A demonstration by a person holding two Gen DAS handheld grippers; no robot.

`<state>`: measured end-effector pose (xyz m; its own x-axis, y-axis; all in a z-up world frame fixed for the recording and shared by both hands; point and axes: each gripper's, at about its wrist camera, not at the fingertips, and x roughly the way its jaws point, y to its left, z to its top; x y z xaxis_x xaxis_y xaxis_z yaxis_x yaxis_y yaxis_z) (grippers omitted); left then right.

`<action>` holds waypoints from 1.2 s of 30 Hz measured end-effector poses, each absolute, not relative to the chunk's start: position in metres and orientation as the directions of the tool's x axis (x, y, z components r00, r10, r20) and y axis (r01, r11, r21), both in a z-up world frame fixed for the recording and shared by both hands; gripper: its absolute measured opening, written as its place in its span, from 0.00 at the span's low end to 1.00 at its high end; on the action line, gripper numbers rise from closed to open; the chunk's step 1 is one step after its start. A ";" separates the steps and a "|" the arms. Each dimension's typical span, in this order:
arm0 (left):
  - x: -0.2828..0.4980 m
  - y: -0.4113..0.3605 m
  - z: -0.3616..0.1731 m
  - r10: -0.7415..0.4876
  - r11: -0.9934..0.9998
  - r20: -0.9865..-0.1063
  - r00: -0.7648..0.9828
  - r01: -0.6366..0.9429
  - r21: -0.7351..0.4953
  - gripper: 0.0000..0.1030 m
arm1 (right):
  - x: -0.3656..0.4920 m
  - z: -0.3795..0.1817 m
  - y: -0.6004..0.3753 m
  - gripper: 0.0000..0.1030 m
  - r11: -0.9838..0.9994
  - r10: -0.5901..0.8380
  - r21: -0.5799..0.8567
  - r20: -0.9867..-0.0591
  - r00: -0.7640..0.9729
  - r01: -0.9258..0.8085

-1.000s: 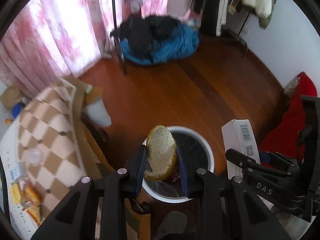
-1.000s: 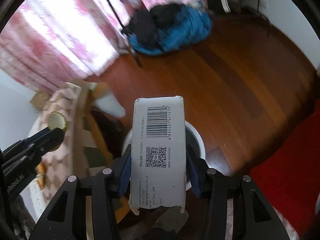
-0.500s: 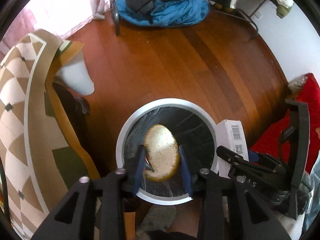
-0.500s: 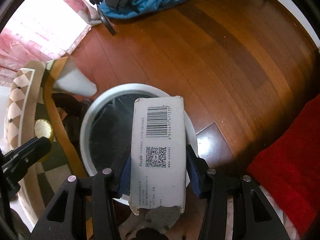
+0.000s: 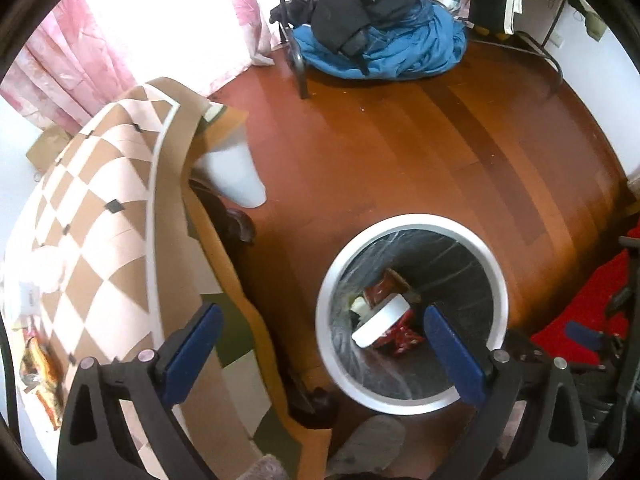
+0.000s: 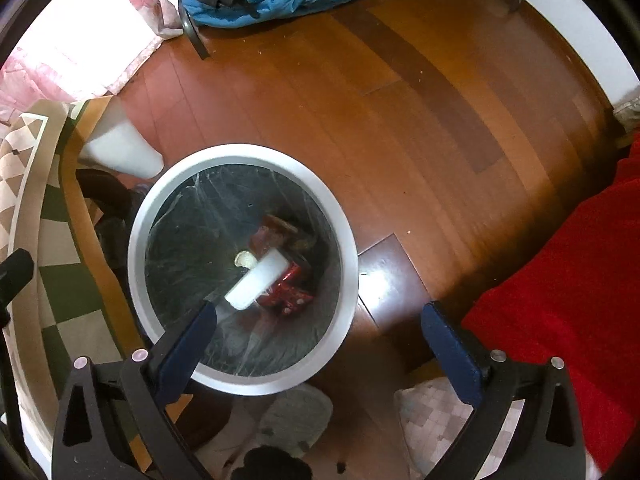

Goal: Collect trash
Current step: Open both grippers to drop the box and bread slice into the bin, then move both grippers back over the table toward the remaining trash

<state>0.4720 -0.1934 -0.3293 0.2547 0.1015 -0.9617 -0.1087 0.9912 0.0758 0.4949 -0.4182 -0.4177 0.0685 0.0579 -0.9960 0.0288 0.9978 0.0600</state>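
Both our grippers, L (image 5: 320, 344) & R (image 6: 320, 340), fingers wide apart, empty; bin (image 6: 138, 240) w/ box (image 6: 256, 280) sits below-ahead, nearer R.

My left gripper (image 5: 320, 344) hangs wide apart and empty over the white-rimmed bin (image 5: 412, 402); a white box (image 5: 382, 320) lies inside on red wrappers (image 5: 400, 336).

White box (image 6: 258, 280) (tilted) inside bin (image 6: 344, 240)
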 end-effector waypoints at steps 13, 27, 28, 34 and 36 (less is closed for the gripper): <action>0.450 -0.190 -0.302 0.144 0.986 -0.948 0.285 -0.122 0.113 1.00 | 0.473 -0.367 -0.416 1.00 0.998 0.046 0.051 -0.989 0.139 0.029; 0.393 -0.181 -0.218 0.155 0.984 -0.899 0.411 -0.148 0.102 1.00 | 0.428 -0.262 -0.412 1.00 0.997 0.068 0.074 -0.962 0.266 0.016; 0.388 -0.180 -0.212 0.155 0.984 -0.895 0.419 -0.149 0.100 1.00 | 0.424 -0.254 -0.411 1.00 0.997 0.068 0.075 -0.959 0.274 0.012; 0.361 -0.167 -0.168 0.183 0.976 -0.856 0.483 -0.195 0.098 1.00 | 0.398 -0.198 -0.402 1.00 0.993 0.113 0.117 -0.932 0.343 -0.010; 0.351 -0.159 -0.153 0.188 0.973 -0.840 0.509 -0.211 0.090 1.00 | 0.391 -0.179 -0.395 1.00 0.989 0.143 0.143 -0.919 0.367 -0.026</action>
